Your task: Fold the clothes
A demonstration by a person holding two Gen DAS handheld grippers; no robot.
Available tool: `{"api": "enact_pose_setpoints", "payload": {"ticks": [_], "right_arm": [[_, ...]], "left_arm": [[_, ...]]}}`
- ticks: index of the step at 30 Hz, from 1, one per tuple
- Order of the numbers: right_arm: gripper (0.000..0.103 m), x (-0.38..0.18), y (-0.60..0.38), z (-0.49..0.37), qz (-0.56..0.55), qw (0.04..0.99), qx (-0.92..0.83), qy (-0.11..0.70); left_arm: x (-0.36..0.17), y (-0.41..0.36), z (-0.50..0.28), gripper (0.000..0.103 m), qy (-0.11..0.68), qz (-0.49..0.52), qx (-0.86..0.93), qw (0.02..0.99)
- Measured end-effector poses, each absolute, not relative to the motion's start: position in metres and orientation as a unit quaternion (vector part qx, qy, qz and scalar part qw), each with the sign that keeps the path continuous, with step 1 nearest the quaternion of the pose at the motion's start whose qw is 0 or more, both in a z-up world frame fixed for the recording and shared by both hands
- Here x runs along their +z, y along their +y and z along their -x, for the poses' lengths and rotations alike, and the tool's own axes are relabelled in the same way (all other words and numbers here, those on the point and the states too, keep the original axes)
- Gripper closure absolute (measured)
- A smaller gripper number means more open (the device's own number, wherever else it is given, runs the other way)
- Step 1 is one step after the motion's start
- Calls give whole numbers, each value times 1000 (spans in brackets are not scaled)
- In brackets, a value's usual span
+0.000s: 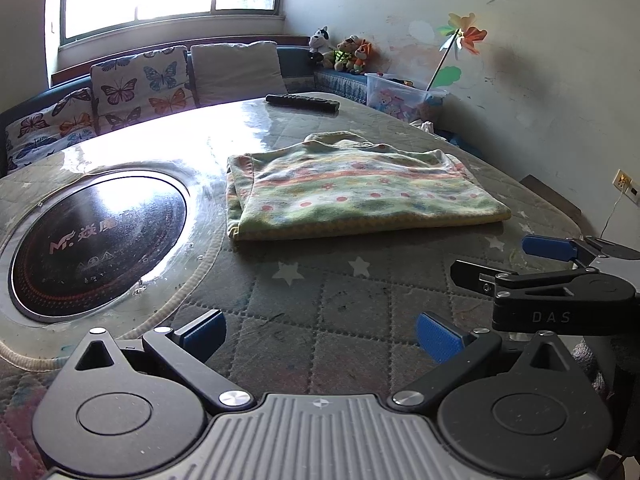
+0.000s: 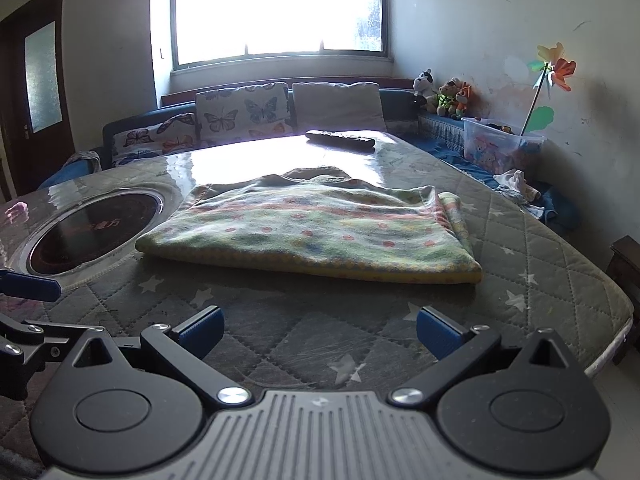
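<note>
A folded garment (image 1: 356, 192), green and yellow with pink dots and stripes, lies flat on the quilted table cover (image 1: 320, 300); it also shows in the right wrist view (image 2: 316, 232). My left gripper (image 1: 320, 336) is open and empty, hovering over the cover short of the garment's near edge. My right gripper (image 2: 320, 332) is open and empty, also short of the garment's near edge. The right gripper shows at the right of the left wrist view (image 1: 516, 260), and a blue pad of the left gripper shows at the left edge of the right wrist view (image 2: 28, 286).
A round black induction hob (image 1: 100, 236) is set into the table left of the garment. A black remote (image 1: 302, 102) lies at the far edge. Butterfly cushions (image 1: 140, 84), plush toys (image 1: 344, 50) and a plastic toy box (image 1: 400, 94) line the bench behind.
</note>
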State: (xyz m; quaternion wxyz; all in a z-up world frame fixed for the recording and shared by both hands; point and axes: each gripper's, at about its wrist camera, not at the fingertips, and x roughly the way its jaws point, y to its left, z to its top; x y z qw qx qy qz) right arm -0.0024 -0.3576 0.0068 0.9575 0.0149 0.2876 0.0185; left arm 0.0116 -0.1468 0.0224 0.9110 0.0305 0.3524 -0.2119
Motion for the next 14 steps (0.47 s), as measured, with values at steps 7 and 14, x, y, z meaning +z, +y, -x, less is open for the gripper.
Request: {"api": "enact_pose_setpoints", "payload": {"ticks": [7,14], "right_arm": [[0,7,-358,3,-18,957,20,287],[0,7,-358,2,-18,957,21,288]], "left_arm": [[23,-150,-10,0,351,-35,-214,911],[23,-152,-11,0,351,-38,-217,910]]}}
